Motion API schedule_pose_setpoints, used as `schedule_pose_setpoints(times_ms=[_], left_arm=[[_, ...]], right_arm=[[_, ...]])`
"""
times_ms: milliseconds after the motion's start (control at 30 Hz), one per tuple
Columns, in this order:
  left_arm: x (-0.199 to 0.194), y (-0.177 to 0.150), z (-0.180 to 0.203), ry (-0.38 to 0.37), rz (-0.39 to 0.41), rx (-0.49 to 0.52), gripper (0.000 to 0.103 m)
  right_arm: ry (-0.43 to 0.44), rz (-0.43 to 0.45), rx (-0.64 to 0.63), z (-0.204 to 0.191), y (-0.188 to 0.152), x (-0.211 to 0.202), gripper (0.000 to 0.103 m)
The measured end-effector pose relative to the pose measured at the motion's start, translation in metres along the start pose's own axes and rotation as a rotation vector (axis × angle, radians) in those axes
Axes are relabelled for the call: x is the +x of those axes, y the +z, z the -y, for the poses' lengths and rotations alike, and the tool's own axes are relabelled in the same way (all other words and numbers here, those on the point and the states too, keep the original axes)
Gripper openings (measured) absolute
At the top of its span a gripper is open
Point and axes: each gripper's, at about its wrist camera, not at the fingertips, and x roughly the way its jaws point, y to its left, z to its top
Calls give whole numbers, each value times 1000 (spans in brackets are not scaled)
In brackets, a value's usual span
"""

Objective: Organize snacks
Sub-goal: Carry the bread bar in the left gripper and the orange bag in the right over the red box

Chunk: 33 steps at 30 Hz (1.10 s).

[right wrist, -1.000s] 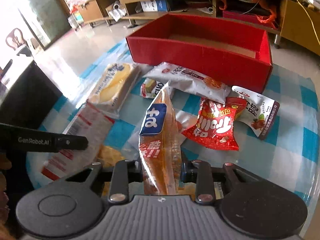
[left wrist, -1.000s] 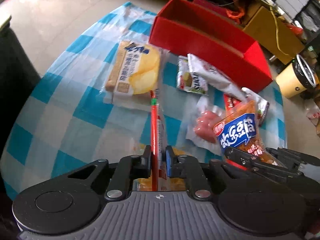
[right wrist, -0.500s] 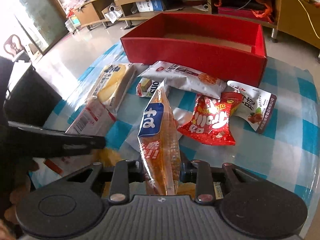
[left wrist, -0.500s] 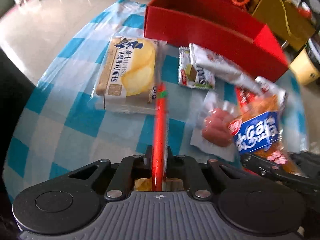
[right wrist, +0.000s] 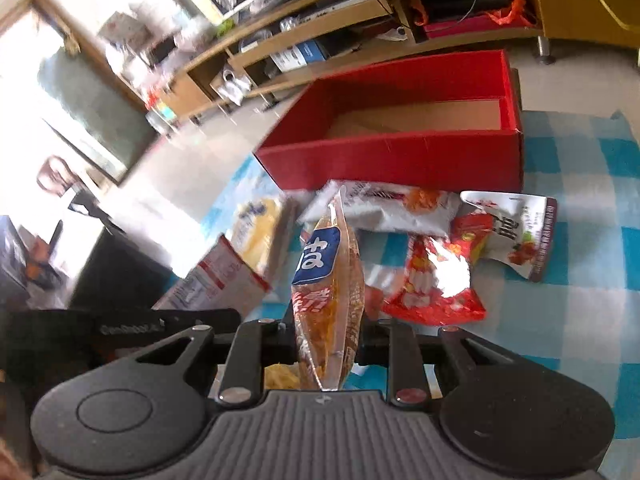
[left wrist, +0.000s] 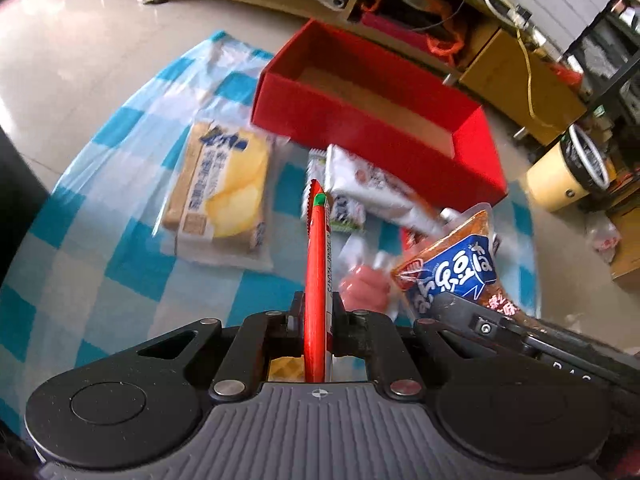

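Note:
My left gripper [left wrist: 318, 314] is shut on a flat red-and-white snack packet [left wrist: 317, 264], held edge-on above the cloth. That same packet [right wrist: 218, 280] shows at the left of the right wrist view. My right gripper [right wrist: 326, 334] is shut on an orange noodle-snack bag with a blue label [right wrist: 326, 280], also seen in the left wrist view as the orange bag [left wrist: 456, 268] at the right. An open red box [left wrist: 376, 120] [right wrist: 400, 152] stands empty at the far side of the checked cloth.
On the blue-and-white checked cloth [left wrist: 120, 264] lie a yellow bread pack [left wrist: 220, 192], a white snack bag [right wrist: 392, 208], a red crisp bag [right wrist: 432, 284], a white-and-red pouch [right wrist: 516, 236] and pink sausages [left wrist: 366, 286]. Shelves and a yellow bin [left wrist: 568, 172] stand beyond.
Both grippers have risen with their packets and tilted toward the red box, which now shows its inside. The right gripper has rolled, so its view is tilted.

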Motion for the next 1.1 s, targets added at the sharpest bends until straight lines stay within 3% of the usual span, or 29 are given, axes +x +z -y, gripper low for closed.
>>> schedule_pose_setpoints(times_ms=[533,800,967,1067,1100], left_arm=[[-12,63,46,-35,133,78,13],[23,67,39,-24,30,64,11],[27,65,39,-19,20,84,11],[34,54,40,2,-16,128,15],[38,50,41,0,-42,151,22]], right_arm=[[51,124,19,-1,54,-7,23],[36,115,35,7,65,5,23],[33,107,32,7,66,7,23],[25,100,31,10,65,6,23],[22,99,34,11,64,6,23]])
